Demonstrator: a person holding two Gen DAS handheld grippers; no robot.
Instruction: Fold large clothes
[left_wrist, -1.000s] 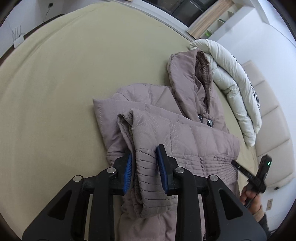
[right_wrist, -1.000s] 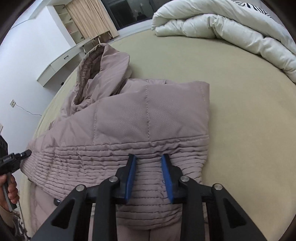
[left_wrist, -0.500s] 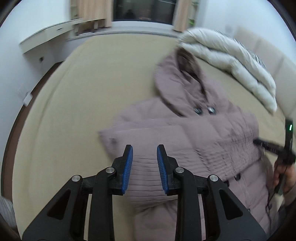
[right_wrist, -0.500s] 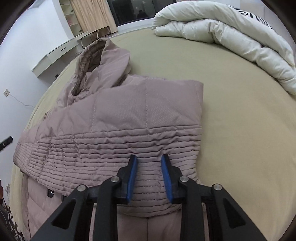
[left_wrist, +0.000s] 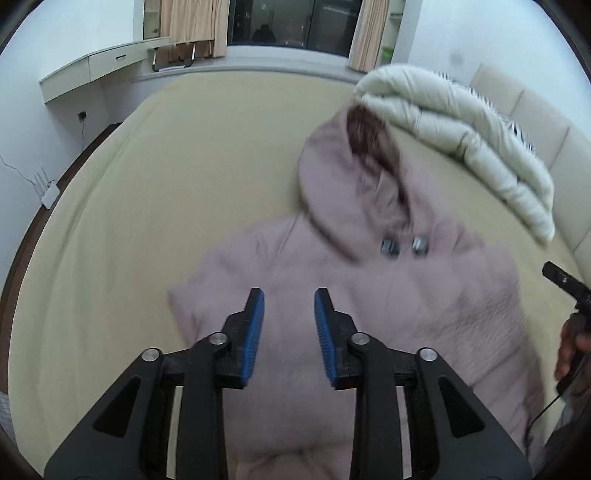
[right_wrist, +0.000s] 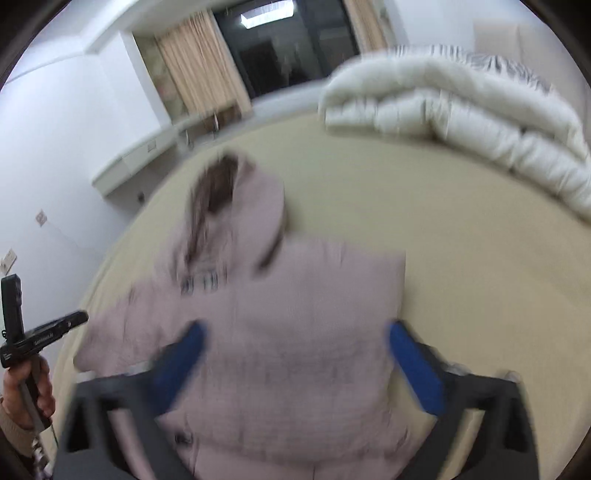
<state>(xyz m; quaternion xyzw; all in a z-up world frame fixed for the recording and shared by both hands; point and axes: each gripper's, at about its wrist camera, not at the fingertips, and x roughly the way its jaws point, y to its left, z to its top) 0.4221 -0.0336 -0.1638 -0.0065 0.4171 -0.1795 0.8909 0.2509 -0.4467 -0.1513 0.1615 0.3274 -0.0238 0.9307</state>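
Hooded down coat (left_wrist: 369, 295) lies folded on the bed (left_wrist: 147, 184). Left claw (left_wrist: 289, 332) and right claw (right_wrist: 295, 365), just opening, hover spread above it, gripping nothing. Risk: puffy folds may spring open unrestrained.

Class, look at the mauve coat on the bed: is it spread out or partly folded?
Partly folded: the coat has both sleeves tucked across its front; the hood lies flat.

The coat (right_wrist: 295, 350) below the wide jaws is smeared by blur (hem cut off), its buttons perhaps three
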